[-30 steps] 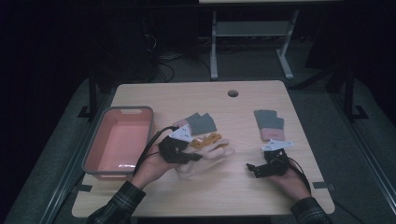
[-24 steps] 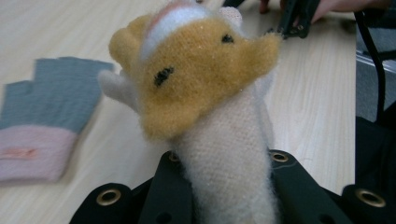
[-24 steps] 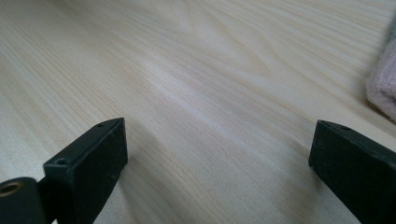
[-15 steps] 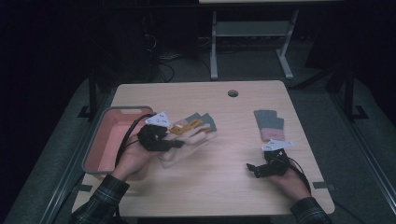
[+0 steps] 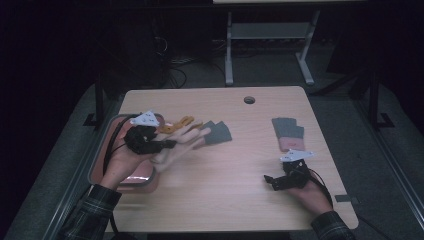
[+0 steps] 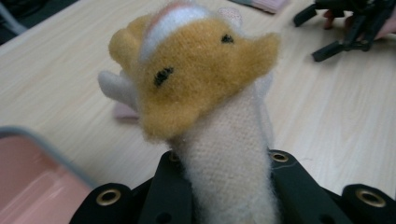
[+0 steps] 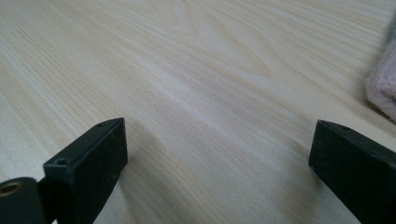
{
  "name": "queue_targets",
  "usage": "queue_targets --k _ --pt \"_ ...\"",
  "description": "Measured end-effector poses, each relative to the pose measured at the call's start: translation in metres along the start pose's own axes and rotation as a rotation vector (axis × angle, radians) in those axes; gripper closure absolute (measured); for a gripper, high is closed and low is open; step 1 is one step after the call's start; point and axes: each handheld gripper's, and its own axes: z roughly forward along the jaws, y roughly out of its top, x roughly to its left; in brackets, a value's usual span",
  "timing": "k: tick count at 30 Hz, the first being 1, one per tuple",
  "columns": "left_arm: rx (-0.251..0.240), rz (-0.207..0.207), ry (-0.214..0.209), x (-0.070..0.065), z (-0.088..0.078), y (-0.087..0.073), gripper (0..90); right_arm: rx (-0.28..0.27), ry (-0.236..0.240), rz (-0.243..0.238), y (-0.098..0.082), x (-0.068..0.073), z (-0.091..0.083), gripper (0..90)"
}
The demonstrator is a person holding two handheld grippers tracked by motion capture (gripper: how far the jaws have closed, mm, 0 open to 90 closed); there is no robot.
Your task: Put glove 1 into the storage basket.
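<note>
Currently: left gripper [image 5: 167, 144] clamped on a cream-and-tan sock [image 6: 205, 93], lifted at centre-left of the high view, long axis trailing right; pink bin [image 5: 100, 160] immediately left and below; right gripper [image 5: 270, 181] wide open, empty.

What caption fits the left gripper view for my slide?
Left gripper clamps a fuzzy cream-and-tan sock above the wooden table.

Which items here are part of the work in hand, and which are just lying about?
In use:
left gripper
fuzzy tan-and-cream animal-face sock
pink rectangular tray

Lying about:
grey folded socks
grey-and-pink sock pile
right gripper, open on bare table
</note>
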Motion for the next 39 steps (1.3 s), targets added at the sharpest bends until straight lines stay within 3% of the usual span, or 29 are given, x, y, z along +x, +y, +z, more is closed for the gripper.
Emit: queue_targets --k 5,17,28,39 --pt "-0.004 -0.036 0.056 0.016 -0.018 -0.01 79.2 -0.001 0.0 0.0 0.0 0.0 0.0 4.1" --pt "0.005 -0.122 0.172 0.044 -0.042 -0.038 79.1 0.0 0.0 0.0 0.0 0.0 0.0 4.1" --pt "0.044 -0.2 0.266 0.064 -0.048 -0.066 78.9 0.0 0.0 -0.001 0.0 0.0 0.0 4.2" --pt "0.123 -0.277 0.248 0.08 -0.022 -0.093 78.1 0.0 -0.002 0.002 0.0 0.0 0.0 4.1"
